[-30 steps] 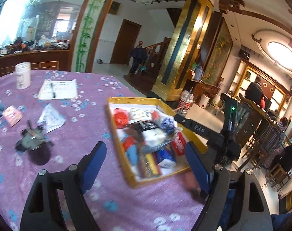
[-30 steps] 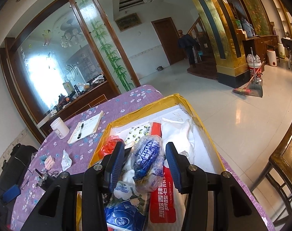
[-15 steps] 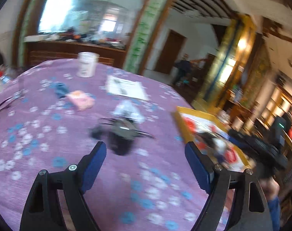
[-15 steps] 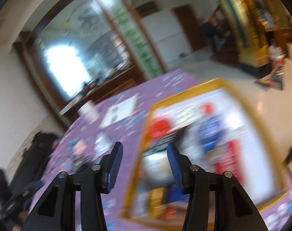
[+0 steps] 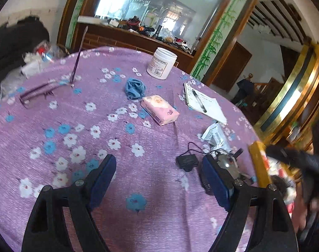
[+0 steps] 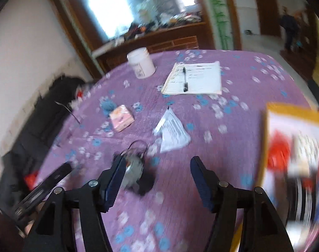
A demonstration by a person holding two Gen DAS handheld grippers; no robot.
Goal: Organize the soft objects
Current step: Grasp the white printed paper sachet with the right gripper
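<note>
A pink tissue pack (image 5: pixel 160 110) and a crumpled blue cloth (image 5: pixel 135 88) lie on the purple flowered tablecloth (image 5: pixel 79 113), ahead of my left gripper (image 5: pixel 158 180), which is open and empty. Both also show in the right wrist view, the pack (image 6: pixel 121 117) and the cloth (image 6: pixel 107 104). My right gripper (image 6: pixel 156 180) is open and empty above the table. The yellow-rimmed box (image 6: pixel 264 138) of soft packets sits at the right; its edge shows in the left wrist view (image 5: pixel 259 163).
A white jar (image 5: pixel 162 63), a notepad with a pen (image 5: pixel 203 104), a folded paper packet (image 6: pixel 172 132) and a grey and black device with a cable (image 6: pixel 136 168) lie on the table. Purple glasses (image 5: pixel 44 88) lie at the left. A dark bag (image 6: pixel 44 109) sits beyond the table.
Both grippers have swung left, away from the box toward the table's middle. My right gripper has let go of the blue bagged item, which stays in the box.
</note>
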